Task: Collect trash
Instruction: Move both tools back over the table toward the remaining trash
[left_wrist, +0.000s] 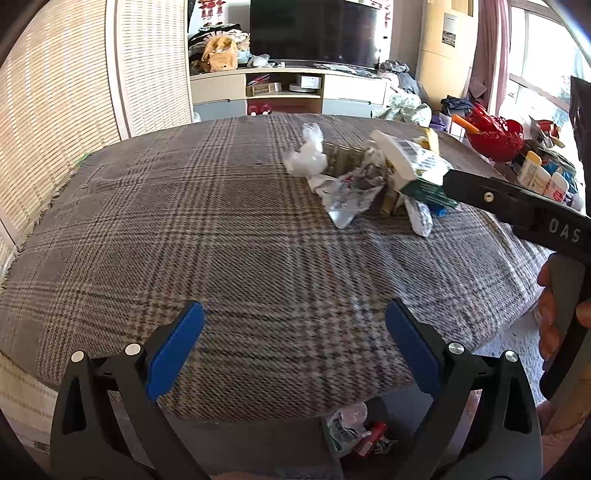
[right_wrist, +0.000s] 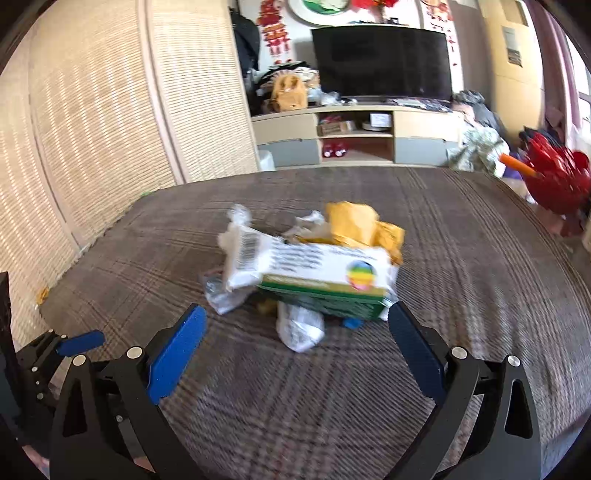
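Your right hand-held gripper (right_wrist: 295, 332), wide open and empty, sits nearer the white-and-green box (right_wrist: 317, 277), whose long axis lies crosswise just ahead, while your left hand-held gripper (left_wrist: 293, 332) hangs open, well back.

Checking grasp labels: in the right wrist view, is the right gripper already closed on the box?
No: the right gripper is wide open, and the box lies ahead of its fingertips.

television (right_wrist: 382, 62) seen dark on cabinet (right_wrist: 354, 134) | yellow plush toy (right_wrist: 289, 92) placed left of television | red basket (left_wrist: 493, 134) seen right of television | woven screen (left_wrist: 62, 96) set far left of television
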